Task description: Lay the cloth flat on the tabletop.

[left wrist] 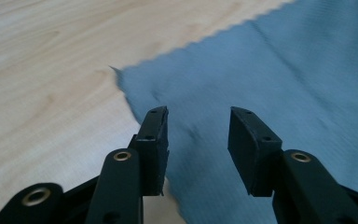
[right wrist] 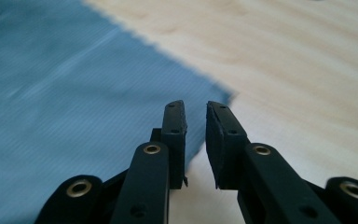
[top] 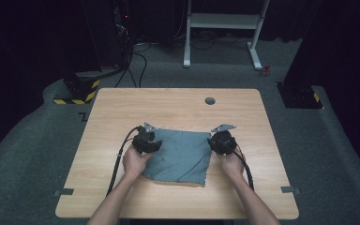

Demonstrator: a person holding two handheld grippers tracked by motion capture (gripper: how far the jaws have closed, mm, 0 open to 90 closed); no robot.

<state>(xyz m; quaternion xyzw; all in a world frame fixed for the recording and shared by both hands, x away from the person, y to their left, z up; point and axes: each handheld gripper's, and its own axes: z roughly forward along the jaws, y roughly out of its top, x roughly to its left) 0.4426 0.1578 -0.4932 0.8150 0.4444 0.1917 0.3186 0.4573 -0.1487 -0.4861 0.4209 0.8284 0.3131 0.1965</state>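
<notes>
Black jaws of the left hand-held gripper (left wrist: 198, 149) stand spread over the blue-grey cloth (left wrist: 279, 84); right hand-held gripper (right wrist: 196, 140) — barely parted — nothing pinched; high view adds the desk (top: 178, 101)

Evenly lit from above across the table (top: 178, 101), dark beyond every edge. Soft shadows, no glare. Blurred cloth (left wrist: 279, 70) weave in both gripper views.

High view overhead facing forward, gripper views close, sharing cloth (top: 180, 157)
</notes>
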